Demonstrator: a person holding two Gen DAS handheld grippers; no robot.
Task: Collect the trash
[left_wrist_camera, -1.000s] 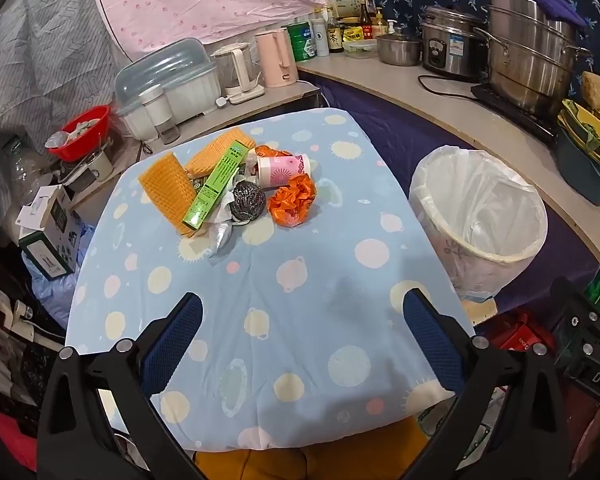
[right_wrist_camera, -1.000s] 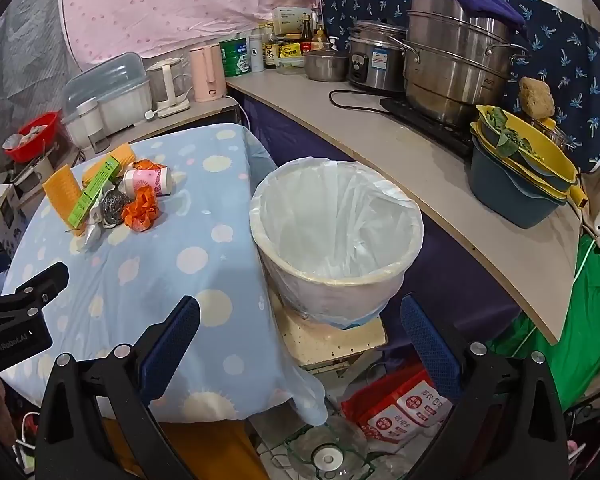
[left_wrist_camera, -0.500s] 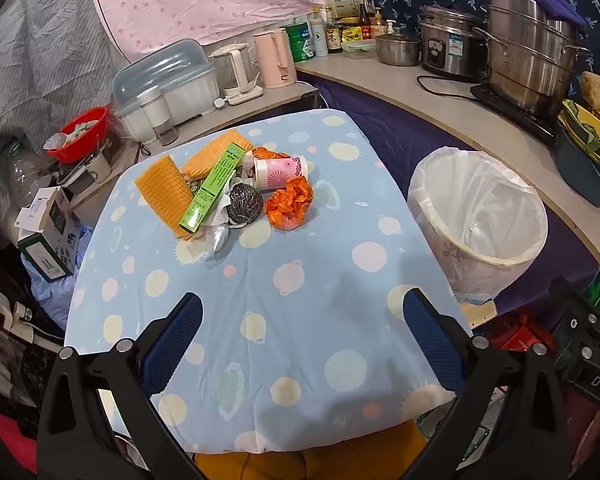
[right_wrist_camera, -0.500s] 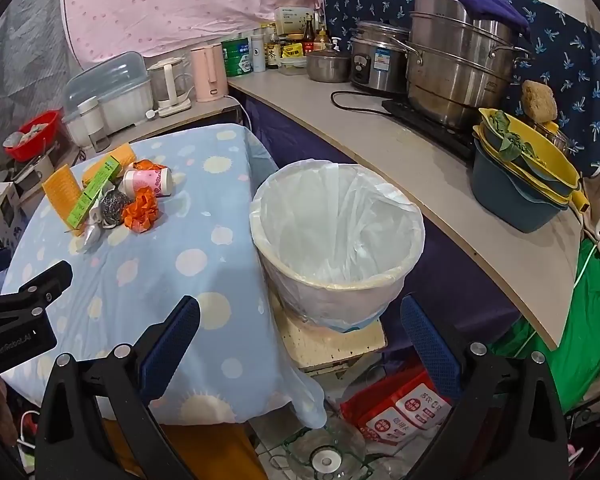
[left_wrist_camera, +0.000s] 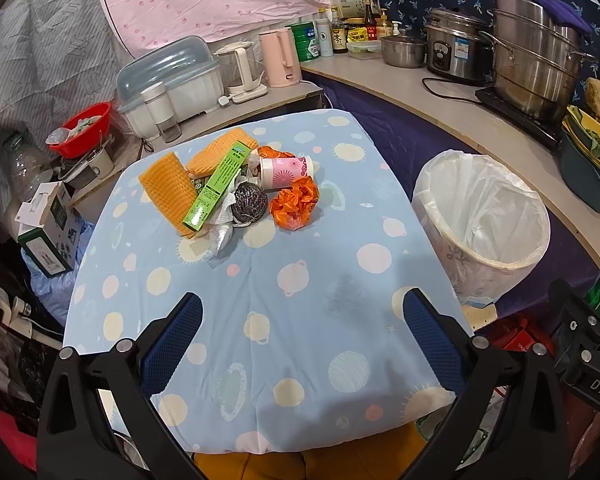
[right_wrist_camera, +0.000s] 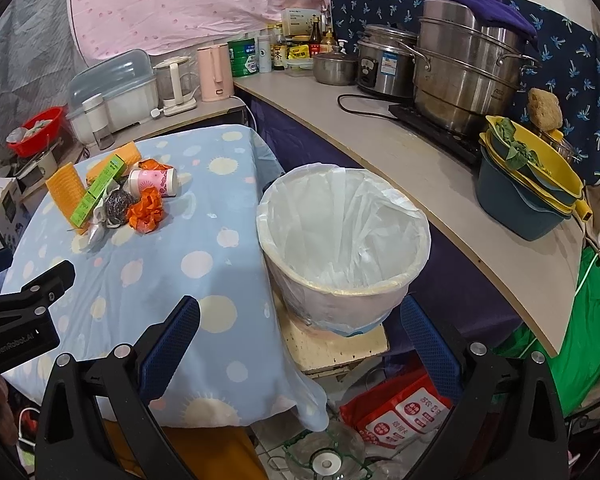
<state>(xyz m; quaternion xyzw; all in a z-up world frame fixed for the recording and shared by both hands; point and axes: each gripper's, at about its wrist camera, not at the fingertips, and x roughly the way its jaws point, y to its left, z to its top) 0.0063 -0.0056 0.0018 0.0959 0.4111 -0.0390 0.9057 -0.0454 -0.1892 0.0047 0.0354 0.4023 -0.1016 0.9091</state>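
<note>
Left wrist view showed a table under a blue dotted cloth (left_wrist_camera: 300, 320), with a white-lined bin (left_wrist_camera: 480, 224) just beside its right edge. At the far end of the cloth lay a heap of trash: two orange sponges (left_wrist_camera: 168, 188), a green box (left_wrist_camera: 216, 186), a pink cup (left_wrist_camera: 286, 172), an orange wrapper (left_wrist_camera: 294, 206) and a steel scourer (left_wrist_camera: 249, 200). The left gripper (left_wrist_camera: 302, 344) and right gripper (right_wrist_camera: 300, 344) both hung spread wide, holding nothing, well apart from the heap.
</note>
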